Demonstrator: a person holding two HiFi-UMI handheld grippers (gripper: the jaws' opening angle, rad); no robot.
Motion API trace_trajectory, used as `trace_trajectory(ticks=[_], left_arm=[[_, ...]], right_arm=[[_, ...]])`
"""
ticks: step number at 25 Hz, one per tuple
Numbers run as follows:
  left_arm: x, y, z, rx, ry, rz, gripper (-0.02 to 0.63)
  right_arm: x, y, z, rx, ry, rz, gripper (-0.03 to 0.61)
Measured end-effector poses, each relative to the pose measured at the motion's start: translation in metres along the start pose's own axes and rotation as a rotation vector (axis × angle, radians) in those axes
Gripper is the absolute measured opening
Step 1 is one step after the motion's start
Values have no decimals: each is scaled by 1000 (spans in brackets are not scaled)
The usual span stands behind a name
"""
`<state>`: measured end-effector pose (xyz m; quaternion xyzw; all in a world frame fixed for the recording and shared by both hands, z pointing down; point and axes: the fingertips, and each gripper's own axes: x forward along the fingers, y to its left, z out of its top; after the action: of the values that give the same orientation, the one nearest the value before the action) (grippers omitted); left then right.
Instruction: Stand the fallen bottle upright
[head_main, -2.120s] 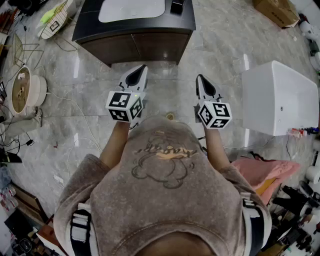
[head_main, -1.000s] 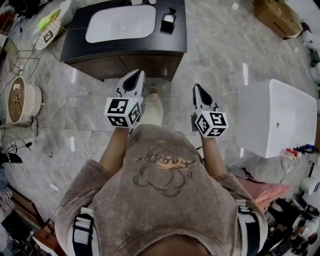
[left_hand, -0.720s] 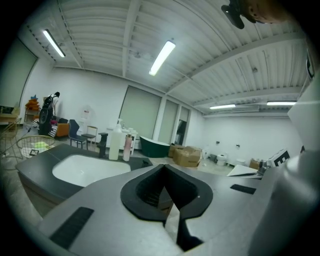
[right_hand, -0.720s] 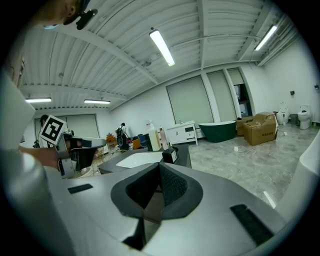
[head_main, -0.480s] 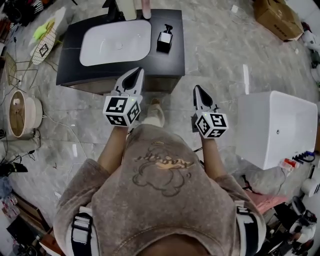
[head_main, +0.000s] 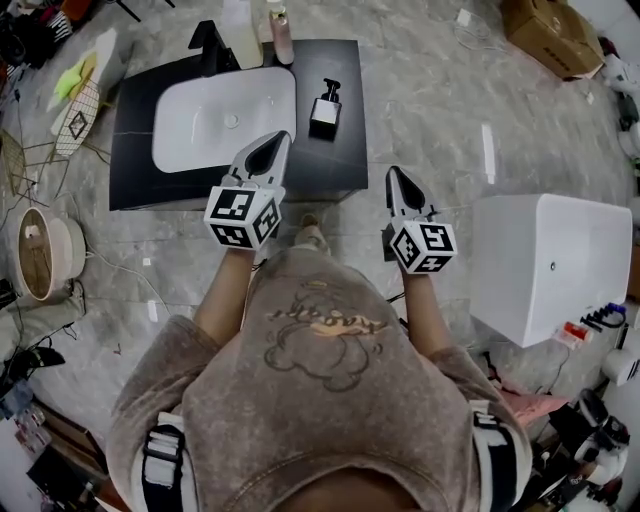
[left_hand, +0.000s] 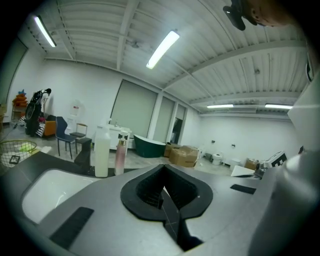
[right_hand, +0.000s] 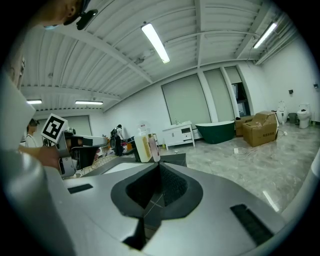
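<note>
At the near edge of the dark counter (head_main: 345, 150), both pairs of tongs are now held out side by side, the left gripper (head_main: 283, 136) reaching over the counter's front beside the white sink (head_main: 195, 135) and the right gripper (head_main: 392, 174) just short of the counter's right corner, over the floor. Two seconds back only the front of this counter showed at the top of the head view. Since then the person has walked up to it, and the sink and the bottles have slid into sight while the grippers kept their side-by-side pose. Both pairs of tongs are fully closed with nothing between them: each gripper view shows the two dark pads meeting along a thin line, with only the room beyond. Three bottles are within reach ahead. A square pump bottle (head_main: 324, 112) sits on the counter just right of the sink. At the far edge, beside the black tap (head_main: 206, 42), are a tall white bottle (head_main: 240, 30) and a slim pink bottle (head_main: 281, 35) next to it; in both gripper views these two stand upright. Whether the pump bottle stands or lies with its pump pointing away cannot be told from above, and neither gripper view shows it. My reading is that the approach is nearly over and no handling has begun. The next step is probably to find the bottle that lies down and open one pair of tongs on the way to it.
</note>
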<state>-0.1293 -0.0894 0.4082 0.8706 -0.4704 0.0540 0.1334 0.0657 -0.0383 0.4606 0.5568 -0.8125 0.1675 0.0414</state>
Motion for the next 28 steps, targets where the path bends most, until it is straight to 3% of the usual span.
trace_trajectory(ticks=[8,13,21,28], left_arm=[[52,28,20,35,24,-63,18],[70,35,29,12,32,-91,18],[89,38,37,-9,32,-66,18],[106,38,46,-26,-7,4,18]], right_arm=[[55,-15,35,-19,-18,-38,0],[72,-19,47,-29,-23,-42,0],[82,-45,58,-25,-16,-48,0],[97,-66,66,-37,0,16,0]])
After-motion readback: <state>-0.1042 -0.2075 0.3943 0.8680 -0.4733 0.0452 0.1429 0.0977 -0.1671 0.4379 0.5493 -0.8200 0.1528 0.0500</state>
